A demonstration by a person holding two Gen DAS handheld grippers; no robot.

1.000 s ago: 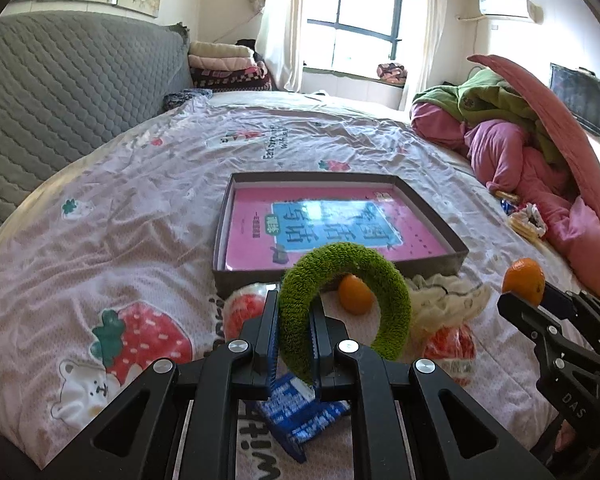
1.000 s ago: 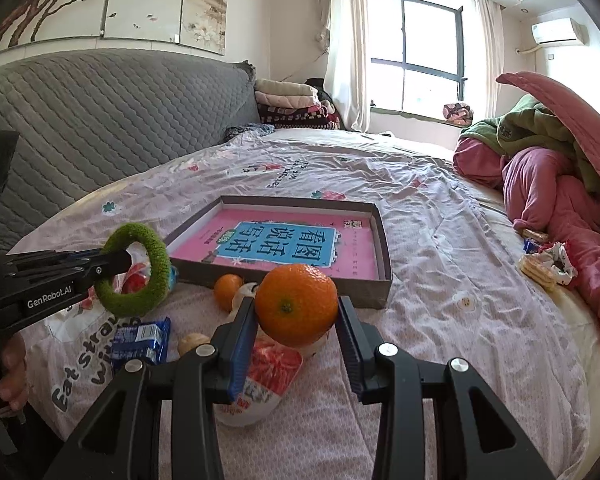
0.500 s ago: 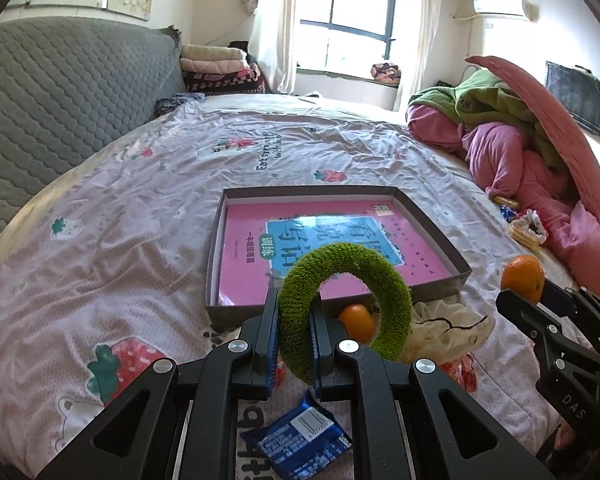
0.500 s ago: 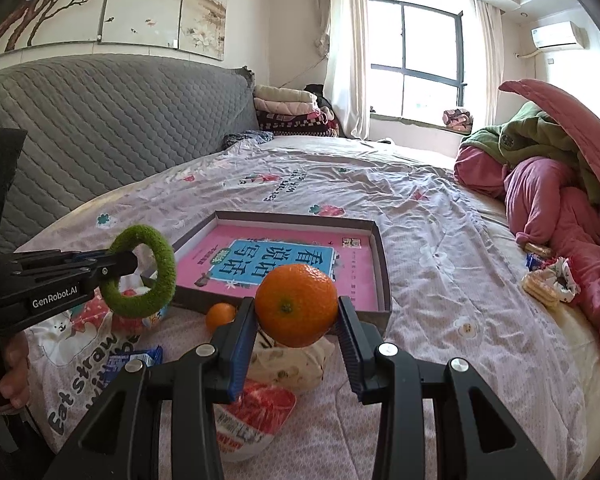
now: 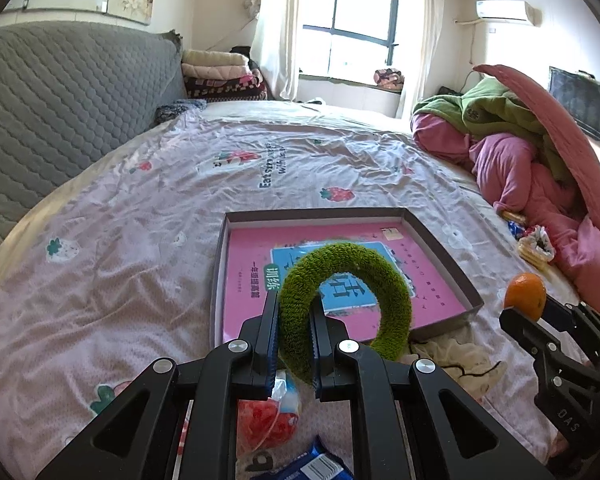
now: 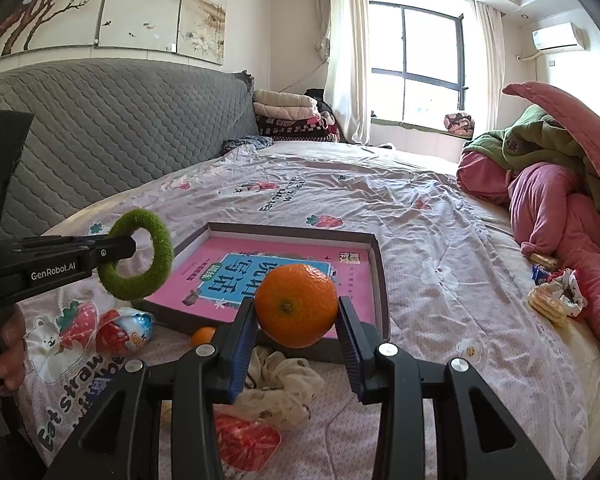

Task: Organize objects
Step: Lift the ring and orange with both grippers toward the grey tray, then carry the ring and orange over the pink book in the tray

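Note:
My left gripper point(image 5: 293, 312) is shut on a fuzzy green ring point(image 5: 384, 280) and holds it in the air just before the near edge of a shallow grey box point(image 5: 440, 236) with a pink book inside. The ring also shows in the right wrist view point(image 6: 156, 236). My right gripper point(image 6: 296, 312) is shut on an orange point(image 6: 296, 304), held above the box's near rim point(image 6: 382, 280). The orange also shows at the right of the left wrist view point(image 5: 525, 295).
On the strawberry-print bedspread near me lie a second small orange point(image 6: 202, 335), a red and blue foil egg point(image 6: 126, 330), a red snack packet point(image 6: 244, 442), a cream cloth point(image 6: 284, 388) and a blue packet point(image 5: 320, 468). Pink and green bedding point(image 6: 560, 184) is piled at the right. Snacks point(image 6: 552, 300) lie beside it.
Both grippers have moved forward towards the box and risen, each still holding its object. The loose items on the bed have slid lower in both views.

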